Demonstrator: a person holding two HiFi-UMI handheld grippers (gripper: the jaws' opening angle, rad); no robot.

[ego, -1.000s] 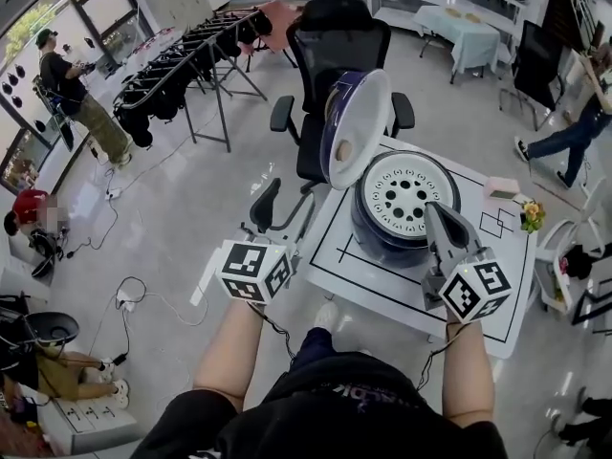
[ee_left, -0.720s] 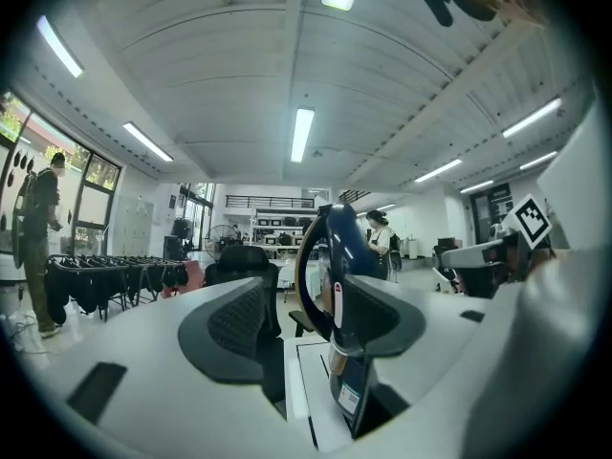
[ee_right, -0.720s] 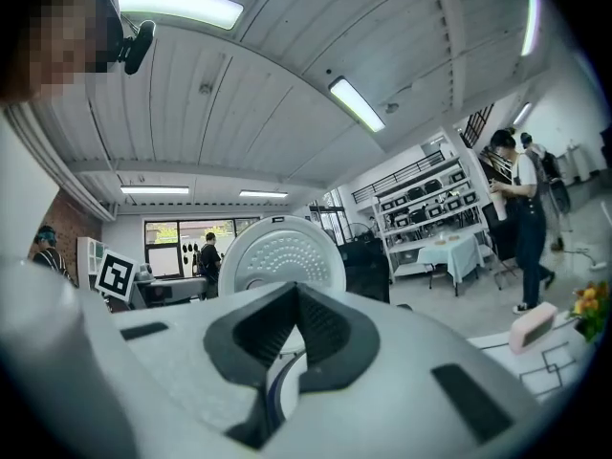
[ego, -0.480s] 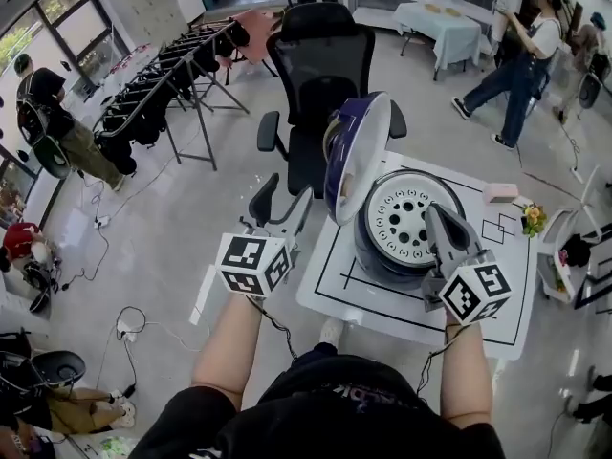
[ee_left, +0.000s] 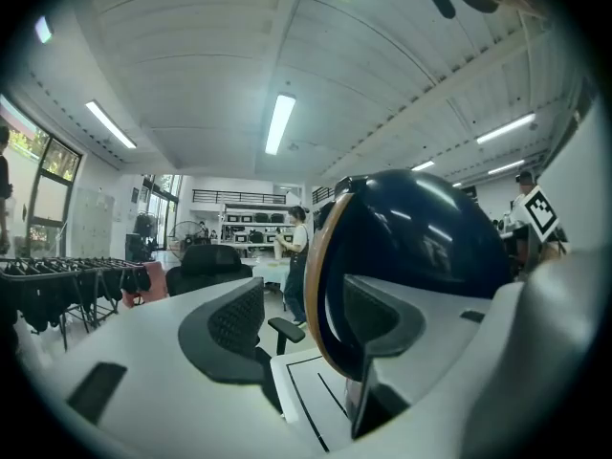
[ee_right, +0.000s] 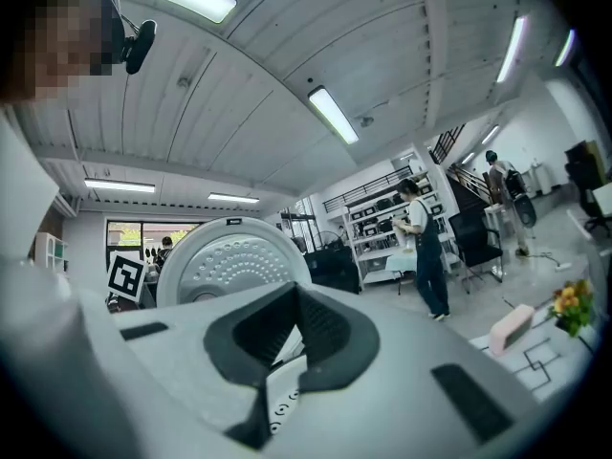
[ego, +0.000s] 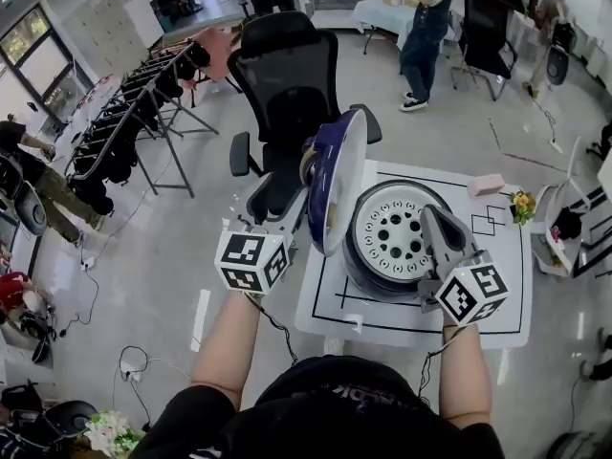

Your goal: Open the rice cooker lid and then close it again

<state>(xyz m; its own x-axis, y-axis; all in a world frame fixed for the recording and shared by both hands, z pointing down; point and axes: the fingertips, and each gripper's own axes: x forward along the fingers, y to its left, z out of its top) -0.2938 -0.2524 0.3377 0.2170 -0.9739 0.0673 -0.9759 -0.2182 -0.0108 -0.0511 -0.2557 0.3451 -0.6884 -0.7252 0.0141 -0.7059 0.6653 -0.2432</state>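
The rice cooker stands on a white table with its lid swung up on edge, dark blue shell facing left. The white perforated inner plate lies exposed. My left gripper is open, just left of the lid's outer shell. In the left gripper view the blue shell fills the space behind the right jaw, and the left gripper has the lid's rim ahead of its gap, with no pad touching it. My right gripper is shut and empty over the cooker's near right rim. From the right gripper I see the lid's white underside.
The white table carries black marked lines, a pink block and a small flower bunch. A black office chair stands behind the cooker and a clothes rack at far left. A person stands in the background.
My left gripper has moved right, closer to the lid's outer shell. My right gripper has shifted slightly beside the cooker. The lid stays upright. A person in the background has walked leftward.
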